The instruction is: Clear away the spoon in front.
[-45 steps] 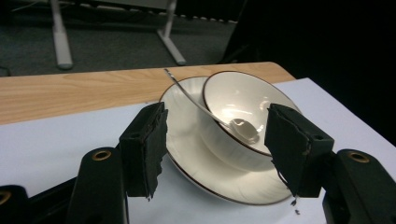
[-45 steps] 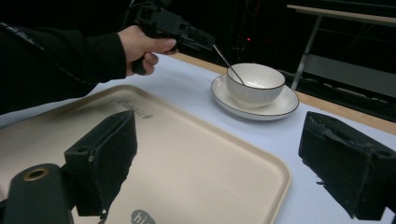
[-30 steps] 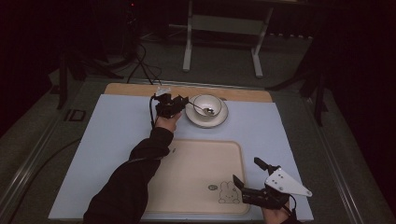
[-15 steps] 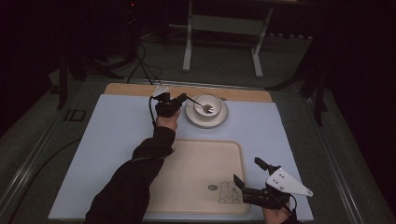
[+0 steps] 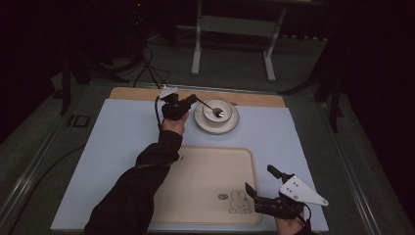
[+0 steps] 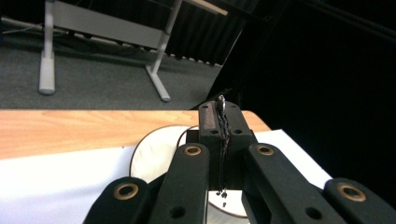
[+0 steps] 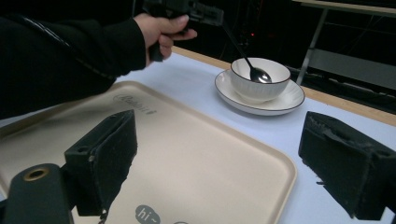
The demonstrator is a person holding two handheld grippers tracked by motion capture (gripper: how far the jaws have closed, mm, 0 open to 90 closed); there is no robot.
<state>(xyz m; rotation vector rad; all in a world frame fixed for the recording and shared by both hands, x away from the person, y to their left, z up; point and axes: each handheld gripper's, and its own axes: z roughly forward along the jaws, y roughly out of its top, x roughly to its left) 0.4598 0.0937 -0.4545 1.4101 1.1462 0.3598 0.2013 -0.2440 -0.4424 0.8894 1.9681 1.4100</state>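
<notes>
The left gripper (image 5: 192,102) has just clamped its jaws tight on the handle of a spoon (image 5: 211,108), whose head rests inside the white bowl (image 5: 218,109); the bowl stands on a saucer (image 5: 217,122) at the far side of the table, beyond the tan tray (image 5: 205,181). The right gripper (image 5: 262,183) hangs over the tray's near right corner, jaws spread wide with nothing between them

Off-task items, placed relative to the tray.
Beige tray (image 5: 205,186) with rabbit print lies on the pale mat (image 5: 122,132); wooden board (image 5: 254,99) beyond it at the mat's far edge; metal stand (image 5: 234,27) on the floor farther back.
</notes>
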